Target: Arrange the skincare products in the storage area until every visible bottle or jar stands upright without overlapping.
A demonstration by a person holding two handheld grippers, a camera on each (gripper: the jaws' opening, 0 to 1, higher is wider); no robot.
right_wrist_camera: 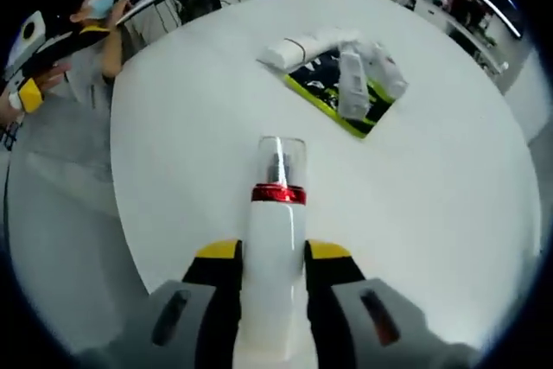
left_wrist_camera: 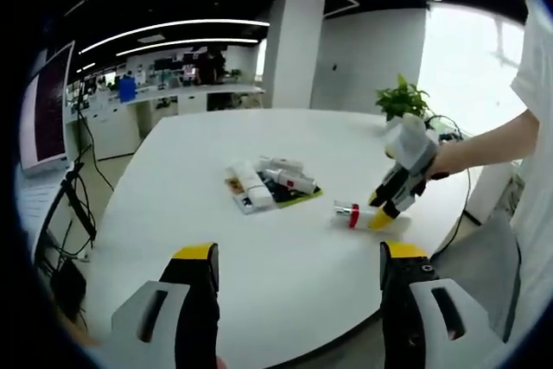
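— Two grippers are seen over a round white table (left_wrist_camera: pixel 285 248). What is held by the right gripper (right_wrist_camera: pixel 273 258)?

— A white bottle (right_wrist_camera: pixel 275 278) with a red band and a clear cap is clamped between its yellow-tipped fingers (right_wrist_camera: pixel 218 251). In the right gripper view the bottle's body is pressed on both sides by the jaws, and the capped end is pointed forward, beyond the fingertips. In the left gripper view the same bottle (left_wrist_camera: pixel 353 213) is seen lying low against the tabletop, its cap end stuck out past the right gripper (left_wrist_camera: pixel 386 206), which is gripped by a person's hand (left_wrist_camera: pixel 445 160).

— And the left gripper (left_wrist_camera: pixel 298 257)?

— Its fingers (left_wrist_camera: pixel 197 267) are spread wide apart, with nothing between them; bare tabletop is seen in the gap.

— Where are the remaining skincare products?

— A cluster of white tubes and bottles (left_wrist_camera: pixel 270 181) is laid flat on a dark mat with a yellow-green edge (left_wrist_camera: pixel 302 199), well ahead of the left gripper's fingertips. In the right gripper view the same pile (right_wrist_camera: pixel 350 71) is found far beyond the held bottle's cap and slightly to the right, on the mat (right_wrist_camera: pixel 333 105). Several pieces are overlapped; none can be seen standing upright.

— Anything else?

— A potted green plant (left_wrist_camera: pixel 403 99) is placed at the table's far edge, behind the right gripper.
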